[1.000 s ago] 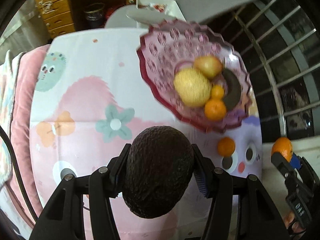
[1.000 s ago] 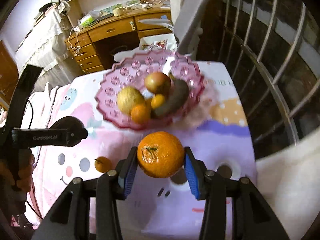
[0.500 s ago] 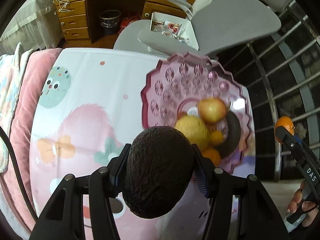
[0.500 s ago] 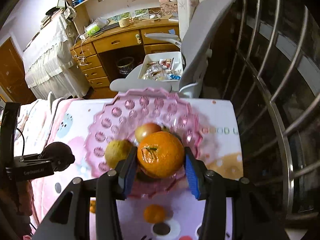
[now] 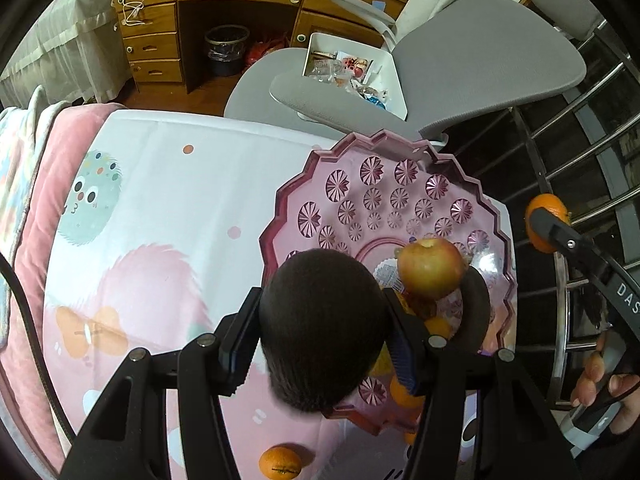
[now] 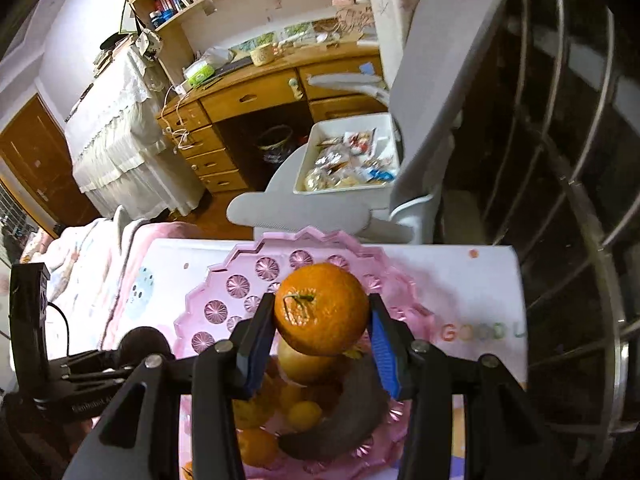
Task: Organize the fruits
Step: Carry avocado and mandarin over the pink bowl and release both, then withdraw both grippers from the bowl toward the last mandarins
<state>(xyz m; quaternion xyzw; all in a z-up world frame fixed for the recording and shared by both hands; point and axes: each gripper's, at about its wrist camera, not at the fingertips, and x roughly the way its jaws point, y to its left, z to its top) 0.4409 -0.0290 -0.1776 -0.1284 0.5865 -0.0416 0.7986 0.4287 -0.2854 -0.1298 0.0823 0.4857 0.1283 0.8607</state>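
1. The left gripper holds a dark avocado, its jaws pinching the fruit from both sides, above the near left part of a pink scalloped fruit bowl.
2. The right gripper carries an orange, its jaws clamped on either side of it, directly above the same bowl.
3. In the bowl lie an apple, a dark curved banana, a yellow-green round fruit and several small oranges, all touching one another in the middle.
4. The bowl sits at the far right corner of the worktop, which is covered with a cartoon-print cloth.
5. One small orange rests on the cloth near the front edge, just outside the bowl.
6. Beyond the worktop's far edge stands a grey chair carrying a white tray of packets.
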